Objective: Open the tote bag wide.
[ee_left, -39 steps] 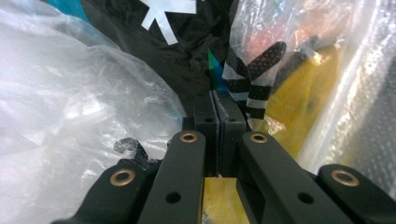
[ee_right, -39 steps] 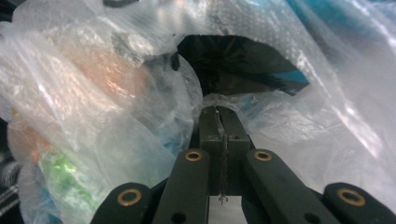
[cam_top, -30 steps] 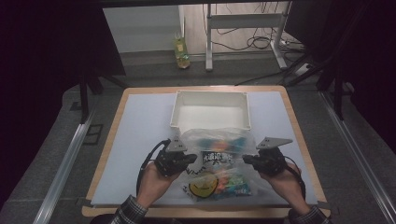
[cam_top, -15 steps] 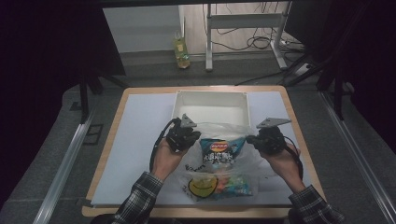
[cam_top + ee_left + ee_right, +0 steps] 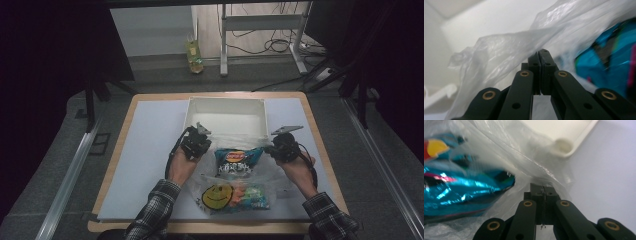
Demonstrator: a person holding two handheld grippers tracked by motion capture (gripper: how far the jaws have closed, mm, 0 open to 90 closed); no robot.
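Between my left gripper's [image 5: 539, 53] jaws, which are pressed fully together, I have a pinch of the clear plastic bag [image 5: 499, 52], its film bunched over the tips. My right gripper [image 5: 542, 188] is clamped just as tight on the opposite edge of the same bag, a thin fold caught between the pads. Inside the bag, between my two grippers, I see a blue chip packet [image 5: 238, 161] lying near the mouth. Further toward me in the high view, a yellow smiley-face item [image 5: 218, 196] and some orange and green snacks [image 5: 252, 195] sit at the bag's bottom end. Just past the bag's mouth stands a white tray [image 5: 226, 104] on the pale mat [image 5: 145, 150] covering the table.
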